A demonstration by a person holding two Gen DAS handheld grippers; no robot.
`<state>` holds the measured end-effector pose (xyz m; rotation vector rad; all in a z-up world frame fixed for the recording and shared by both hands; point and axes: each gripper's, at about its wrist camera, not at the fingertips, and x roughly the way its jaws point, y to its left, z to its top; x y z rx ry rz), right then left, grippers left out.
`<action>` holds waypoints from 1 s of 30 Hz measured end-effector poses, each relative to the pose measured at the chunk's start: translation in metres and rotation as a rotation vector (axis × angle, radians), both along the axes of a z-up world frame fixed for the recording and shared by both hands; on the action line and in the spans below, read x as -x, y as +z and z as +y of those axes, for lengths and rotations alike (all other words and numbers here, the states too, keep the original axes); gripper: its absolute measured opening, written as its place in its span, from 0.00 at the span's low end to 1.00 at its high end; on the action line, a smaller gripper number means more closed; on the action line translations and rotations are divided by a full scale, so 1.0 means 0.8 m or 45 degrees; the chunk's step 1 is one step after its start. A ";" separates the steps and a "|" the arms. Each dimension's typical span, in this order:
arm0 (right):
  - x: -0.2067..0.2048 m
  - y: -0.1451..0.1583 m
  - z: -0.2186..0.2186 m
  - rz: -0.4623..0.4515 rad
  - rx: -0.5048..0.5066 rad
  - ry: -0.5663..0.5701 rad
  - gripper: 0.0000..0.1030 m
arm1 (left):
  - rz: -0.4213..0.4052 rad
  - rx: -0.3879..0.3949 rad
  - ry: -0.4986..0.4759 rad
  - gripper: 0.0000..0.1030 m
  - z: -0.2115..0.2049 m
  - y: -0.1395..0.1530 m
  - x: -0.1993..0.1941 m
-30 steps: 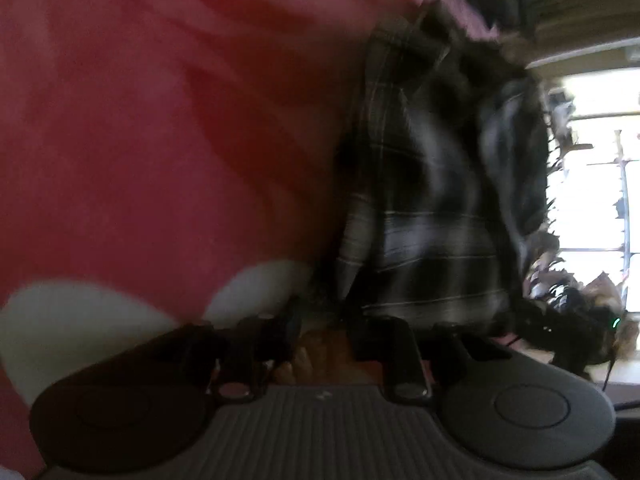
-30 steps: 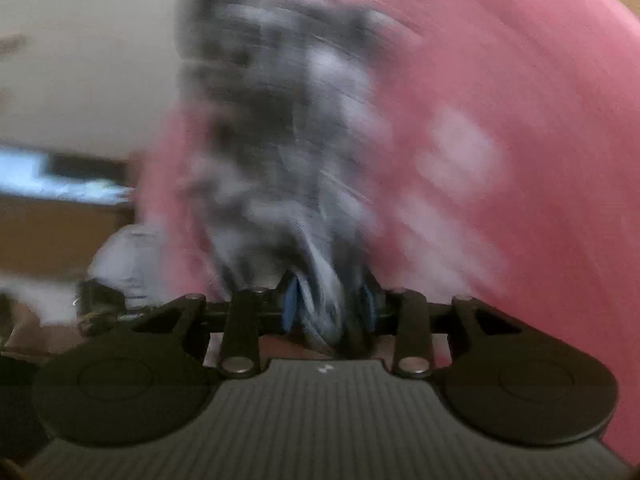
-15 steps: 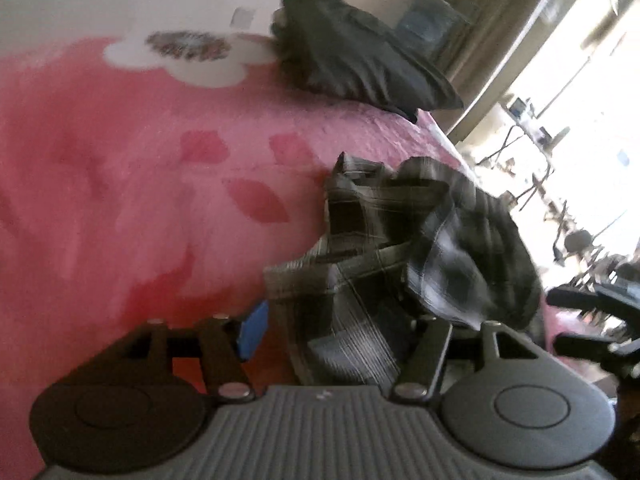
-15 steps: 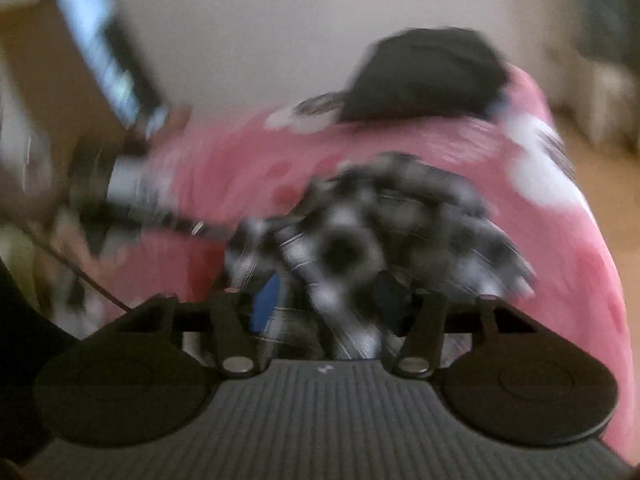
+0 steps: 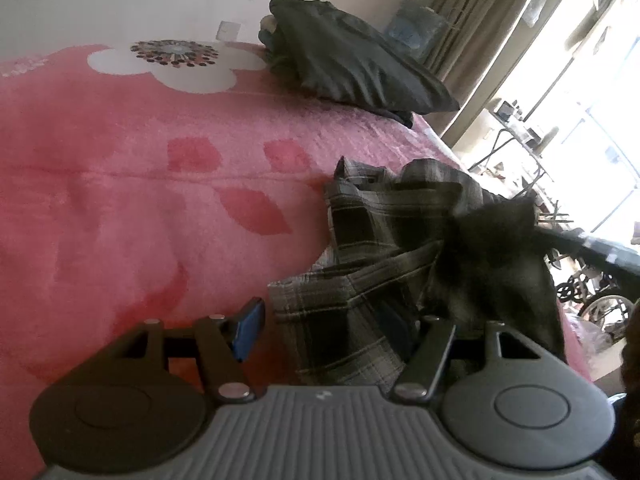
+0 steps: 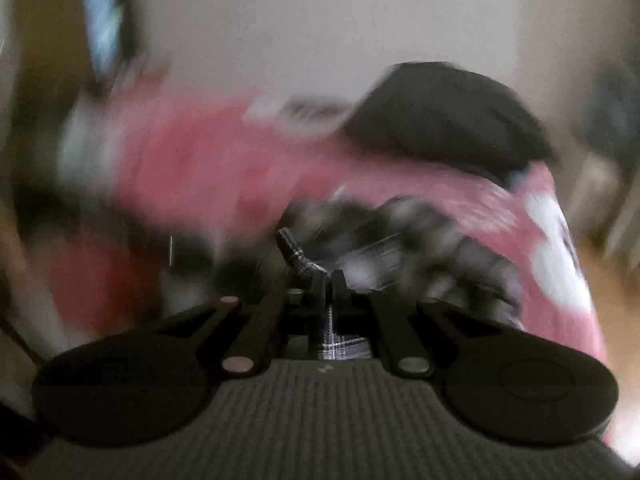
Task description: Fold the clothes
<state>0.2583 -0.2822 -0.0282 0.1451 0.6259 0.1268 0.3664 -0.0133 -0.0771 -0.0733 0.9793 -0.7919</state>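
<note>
— Left tongs [image 5: 332, 330]?
— Spread wide, angled downward, blue pad of one finger [image 5: 249, 325] bare, pressing on nothing.
— Right tongs [image 6: 330, 280]?
— Pinched tight, fingers nearly touching, clamped on a strip of plaid cloth [image 6: 340, 346], tilted downward too.
— Wrists visible?
— Hidden behind both cameras; cannot tell.

The plaid shirt [image 5: 372, 280] is showing as thin woven cloth, matt and creased, while the pink blanket [image 5: 120, 184] under it is looking like soft, fuzzy fleece with a printed white flower. The dark garment [image 5: 352, 60] at the far end is lying as smooth, slightly sheeny fabric, and the left gripper [image 5: 328, 332] is presenting matt black plastic arms, dull metal rivets and a ribbed grey housing.
</note>
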 end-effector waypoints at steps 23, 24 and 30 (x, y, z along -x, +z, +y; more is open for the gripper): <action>0.026 -0.029 0.095 0.032 0.520 0.278 0.36 | 0.073 0.047 0.153 0.61 0.022 -0.004 -0.010; 0.019 -0.042 0.107 0.052 0.592 0.302 0.34 | 0.076 0.051 0.148 0.61 0.023 -0.004 -0.010; 0.002 -0.026 0.073 0.075 0.366 0.130 0.03 | 0.063 0.094 0.086 0.61 0.021 -0.002 -0.008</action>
